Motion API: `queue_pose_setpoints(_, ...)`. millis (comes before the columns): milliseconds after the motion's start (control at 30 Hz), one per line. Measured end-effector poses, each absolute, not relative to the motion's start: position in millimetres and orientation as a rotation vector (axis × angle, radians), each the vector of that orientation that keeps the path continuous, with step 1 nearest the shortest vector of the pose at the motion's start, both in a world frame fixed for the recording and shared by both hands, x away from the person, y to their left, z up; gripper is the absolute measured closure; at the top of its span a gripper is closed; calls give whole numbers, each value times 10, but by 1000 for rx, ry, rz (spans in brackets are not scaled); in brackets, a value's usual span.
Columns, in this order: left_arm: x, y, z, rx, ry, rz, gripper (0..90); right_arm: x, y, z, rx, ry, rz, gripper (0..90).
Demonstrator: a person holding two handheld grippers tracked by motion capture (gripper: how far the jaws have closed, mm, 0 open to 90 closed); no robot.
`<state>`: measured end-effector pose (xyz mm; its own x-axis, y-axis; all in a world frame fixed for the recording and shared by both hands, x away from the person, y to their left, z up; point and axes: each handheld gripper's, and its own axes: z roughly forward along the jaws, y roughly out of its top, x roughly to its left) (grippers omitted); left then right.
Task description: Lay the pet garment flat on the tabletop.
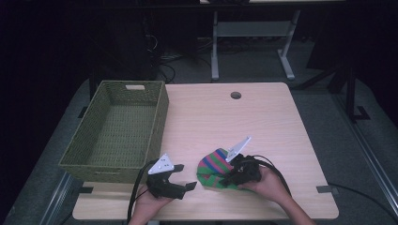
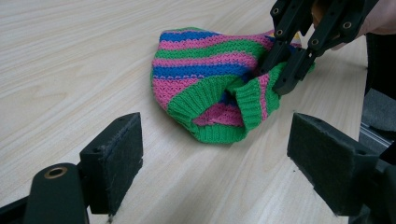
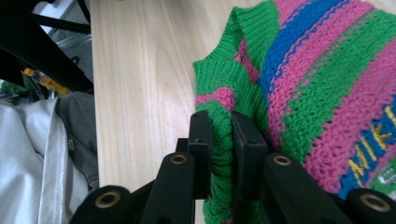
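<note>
A: Right, clamped already. Right gripper [image 3: 222, 154] with both jaws pinching the green ribbed cuff of the striped knit hat [image 1: 215, 169], fabric squeezed flat between the pads.

B: Looks secure from the right gripper view. Worth checking for more than a single layer of rib in there, though. Too shallow a bite and likely to slip on the lift.

A: Hat lying on the wooden surface [image 1: 263, 122] near the front edge, well apart from the woven basket [image 1: 115, 166] on the left. Nothing lifted yet.

B: And the left gripper [image 1: 187, 177]?

A: Jaws wide apart, nothing between them, hovering low just beside the hat, aimed at the open cuff.

B: Good spot. Best to take the opposite side of that cuff, on the near green band [image 2: 205, 100], not the pink body. Keeps the opening spread, avoids bunching.

A: Agreed. Then a level lift with both, no tugging apart, knit being stretchy.

B: Probably a short carry left over the basket rim afterwards. Slow and high enough to clear the wall.
</note>
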<state>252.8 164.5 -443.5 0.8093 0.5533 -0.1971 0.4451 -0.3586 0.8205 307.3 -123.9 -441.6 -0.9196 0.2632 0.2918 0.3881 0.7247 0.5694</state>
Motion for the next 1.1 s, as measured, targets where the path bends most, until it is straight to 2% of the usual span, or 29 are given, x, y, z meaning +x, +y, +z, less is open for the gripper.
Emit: queue_pose_setpoints(1100,2547,1542,-4432,2009,686,110,179,2995,-1618,-3951,-580,-2704,-1166,813)
